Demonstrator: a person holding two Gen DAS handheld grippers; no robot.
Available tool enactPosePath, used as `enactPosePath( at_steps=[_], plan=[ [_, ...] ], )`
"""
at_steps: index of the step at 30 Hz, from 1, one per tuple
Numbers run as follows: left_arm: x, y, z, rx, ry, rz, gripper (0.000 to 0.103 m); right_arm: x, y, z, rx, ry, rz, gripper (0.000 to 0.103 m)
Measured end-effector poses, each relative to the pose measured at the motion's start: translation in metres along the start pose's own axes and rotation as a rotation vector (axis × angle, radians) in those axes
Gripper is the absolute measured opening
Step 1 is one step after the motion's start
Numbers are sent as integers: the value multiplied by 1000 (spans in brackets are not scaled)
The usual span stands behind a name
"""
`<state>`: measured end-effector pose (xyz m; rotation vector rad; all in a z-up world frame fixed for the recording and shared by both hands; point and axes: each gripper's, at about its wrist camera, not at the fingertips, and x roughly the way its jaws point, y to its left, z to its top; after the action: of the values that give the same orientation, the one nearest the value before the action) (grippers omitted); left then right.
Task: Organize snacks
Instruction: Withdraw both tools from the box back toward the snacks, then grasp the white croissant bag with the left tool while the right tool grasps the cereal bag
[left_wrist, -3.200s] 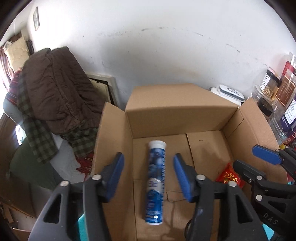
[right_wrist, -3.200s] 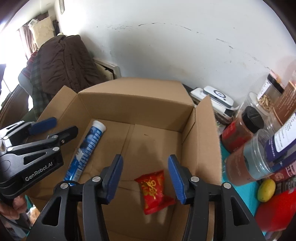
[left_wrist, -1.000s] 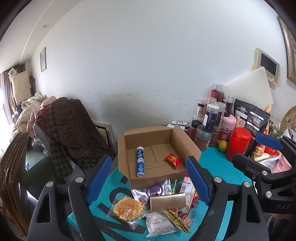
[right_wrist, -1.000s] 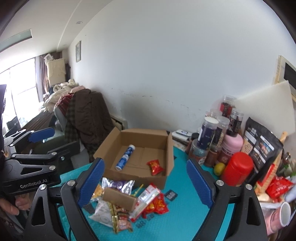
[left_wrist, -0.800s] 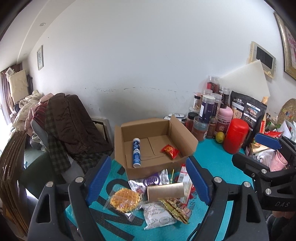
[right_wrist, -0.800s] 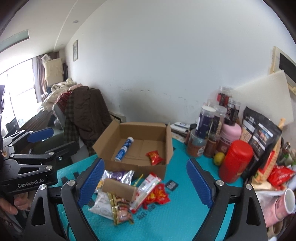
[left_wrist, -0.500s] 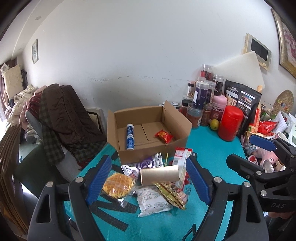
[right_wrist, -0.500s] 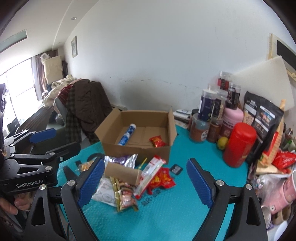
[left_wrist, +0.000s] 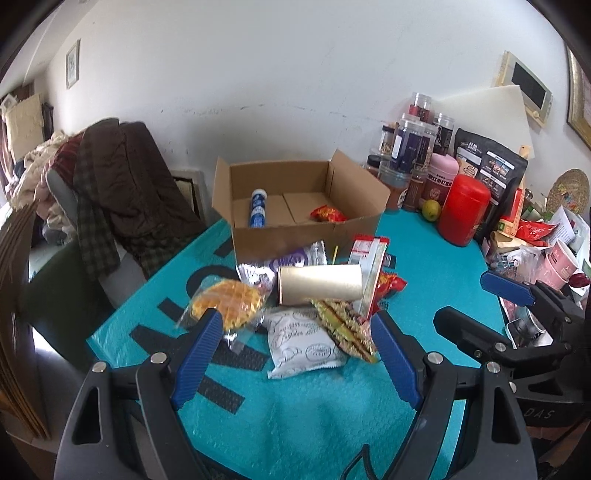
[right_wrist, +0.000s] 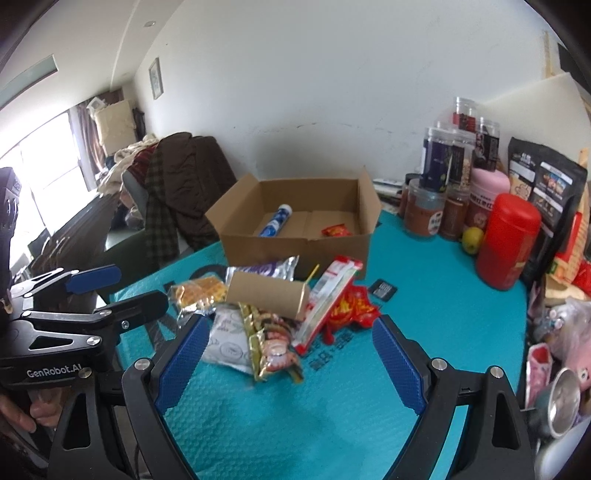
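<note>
An open cardboard box (left_wrist: 306, 236) (right_wrist: 295, 243) stands on the teal mat and holds a blue tube (left_wrist: 257, 208) (right_wrist: 275, 220) and a small red packet (left_wrist: 328, 214) (right_wrist: 336, 231). In front of it lies a pile of snacks: a waffle in clear wrap (left_wrist: 227, 302) (right_wrist: 199, 290), a tan roll (left_wrist: 319, 284) (right_wrist: 267, 293), a white pouch (left_wrist: 301, 345) (right_wrist: 227, 339), a purple packet (left_wrist: 288, 260) and red packets (right_wrist: 351, 306). My left gripper (left_wrist: 295, 354) and my right gripper (right_wrist: 288, 362) are both open and empty, held back above the pile's near side.
Jars, a red canister (left_wrist: 463, 210) (right_wrist: 508, 242), a pink jar, a lime and black bags crowd the back right. Cups and clutter (right_wrist: 554, 369) sit at the right edge. A chair draped with coats (left_wrist: 122, 184) stands left of the table.
Both grippers have pulled far back from inside the box, where they left the tube and red packet, and have since dropped lower toward the snack pile. Both stay open.
</note>
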<state>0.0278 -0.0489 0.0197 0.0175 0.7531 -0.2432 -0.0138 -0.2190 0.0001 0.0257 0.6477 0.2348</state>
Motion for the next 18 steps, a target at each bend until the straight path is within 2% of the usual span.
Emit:
enactPosePath(
  at_steps=[13,18],
  plan=[
    [43,27,-32,-116,127,27,83,52,1,-23,19,122,79,90],
    [61,38,-38,-173,166,38,83,76,-1,-25,22,168,87,86]
  ],
)
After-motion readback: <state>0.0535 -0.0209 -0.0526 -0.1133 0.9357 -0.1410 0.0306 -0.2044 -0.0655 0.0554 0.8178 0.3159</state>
